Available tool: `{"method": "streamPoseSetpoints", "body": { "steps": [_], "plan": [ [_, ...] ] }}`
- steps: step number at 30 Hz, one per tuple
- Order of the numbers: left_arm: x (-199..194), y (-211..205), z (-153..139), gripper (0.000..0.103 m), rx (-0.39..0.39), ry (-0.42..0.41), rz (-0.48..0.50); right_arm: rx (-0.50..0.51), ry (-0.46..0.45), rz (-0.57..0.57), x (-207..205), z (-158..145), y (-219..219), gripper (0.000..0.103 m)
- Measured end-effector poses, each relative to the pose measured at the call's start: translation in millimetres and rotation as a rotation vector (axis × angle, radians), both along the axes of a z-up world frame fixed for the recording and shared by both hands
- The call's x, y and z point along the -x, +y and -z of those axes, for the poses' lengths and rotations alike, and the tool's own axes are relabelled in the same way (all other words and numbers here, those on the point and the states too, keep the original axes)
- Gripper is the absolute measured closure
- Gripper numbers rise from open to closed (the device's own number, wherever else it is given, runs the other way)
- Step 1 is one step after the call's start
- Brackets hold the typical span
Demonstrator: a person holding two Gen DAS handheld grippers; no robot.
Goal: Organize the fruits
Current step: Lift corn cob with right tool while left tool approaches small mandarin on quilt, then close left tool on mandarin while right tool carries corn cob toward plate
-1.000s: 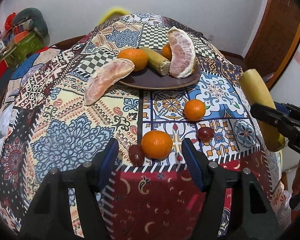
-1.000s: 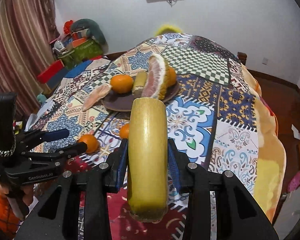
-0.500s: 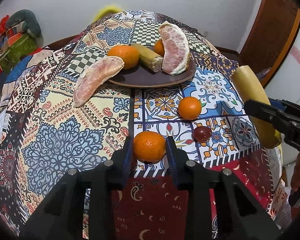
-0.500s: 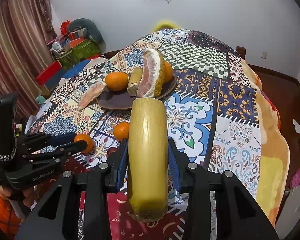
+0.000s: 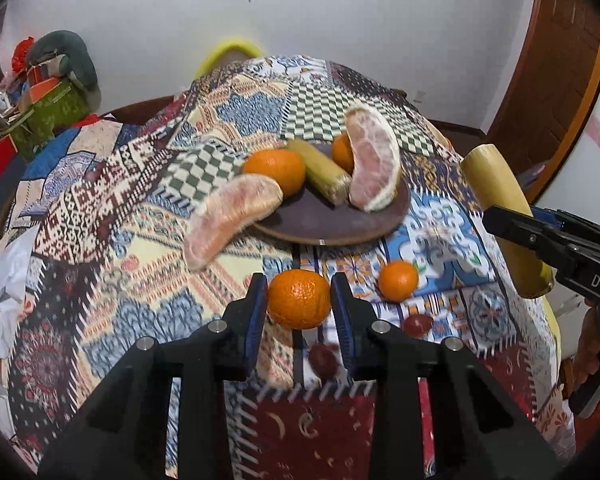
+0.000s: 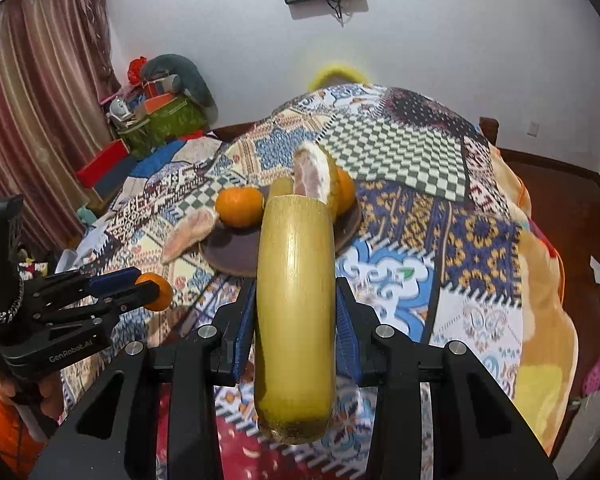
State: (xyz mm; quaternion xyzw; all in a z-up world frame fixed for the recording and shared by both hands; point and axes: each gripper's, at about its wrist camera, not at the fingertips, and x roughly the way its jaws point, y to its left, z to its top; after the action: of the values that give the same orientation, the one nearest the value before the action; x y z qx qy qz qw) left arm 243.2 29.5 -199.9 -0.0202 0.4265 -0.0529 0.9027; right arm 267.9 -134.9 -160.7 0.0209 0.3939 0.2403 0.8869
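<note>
My left gripper [image 5: 299, 300] is shut on an orange tangerine [image 5: 299, 298] and holds it above the patchwork cloth. My right gripper [image 6: 296, 308] is shut on a yellow sugarcane piece [image 6: 295, 308], which also shows at the right of the left wrist view [image 5: 500, 216]. A dark round plate [image 5: 332, 220] holds a tangerine [image 5: 276, 170], a short cane piece [image 5: 324, 176], a pomelo wedge [image 5: 374, 164] and another tangerine [image 5: 342, 152] behind it. A second pomelo wedge [image 5: 232, 216] leans on the plate's left rim. A small tangerine [image 5: 398, 280] and two dark red dates [image 5: 418, 324] lie on the cloth.
The patchwork cloth [image 5: 140, 220] covers a rounded table that drops off at the near edge. Boxes and bags [image 5: 48, 96] are piled at the far left by the wall. A wooden door [image 5: 560, 80] stands at the right.
My left gripper closed on the tangerine and lifted it off the cloth. The right gripper, with the cane piece, moved closer to the plate.
</note>
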Motion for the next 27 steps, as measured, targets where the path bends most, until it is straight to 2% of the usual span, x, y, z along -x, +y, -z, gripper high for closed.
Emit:
{"method": "streamPoseSetpoints", "body": {
  "steps": [2, 4, 10, 15, 18, 20, 22, 27],
  "plan": [
    [-7, 2, -4, 0.073, 0.003, -0.012, -0.003, -0.004, -0.008, -0.005, -5, -2, 4, 0.069],
    [-15, 3, -8, 0.081, 0.008, -0.023, 0.000, -0.007, -0.016, -0.011, -10, -3, 8, 0.069],
    [-33, 5, -10, 0.081, 0.017, -0.041, 0.006, -0.015, -0.030, -0.031, -28, -5, 23, 0.069],
    [-39, 12, 3, 0.081, 0.016, -0.003, 0.005, -0.012, -0.035, -0.045, -36, -2, 29, 0.069],
    [-43, 14, 15, 0.067, 0.012, 0.035, 0.004, -0.014, -0.027, -0.048, -40, 2, 31, 0.069],
    [-43, 16, 23, 0.053, 0.026, 0.055, 0.008, -0.016, -0.021, -0.048, -42, 4, 33, 0.069],
    [-41, 16, 29, 0.049, 0.025, 0.062, 0.012, -0.017, -0.016, -0.051, -45, 5, 34, 0.069],
    [-45, 13, 45, 0.048, 0.023, 0.101, 0.025, -0.013, -0.016, -0.055, -49, 6, 37, 0.069]
  ]
}}
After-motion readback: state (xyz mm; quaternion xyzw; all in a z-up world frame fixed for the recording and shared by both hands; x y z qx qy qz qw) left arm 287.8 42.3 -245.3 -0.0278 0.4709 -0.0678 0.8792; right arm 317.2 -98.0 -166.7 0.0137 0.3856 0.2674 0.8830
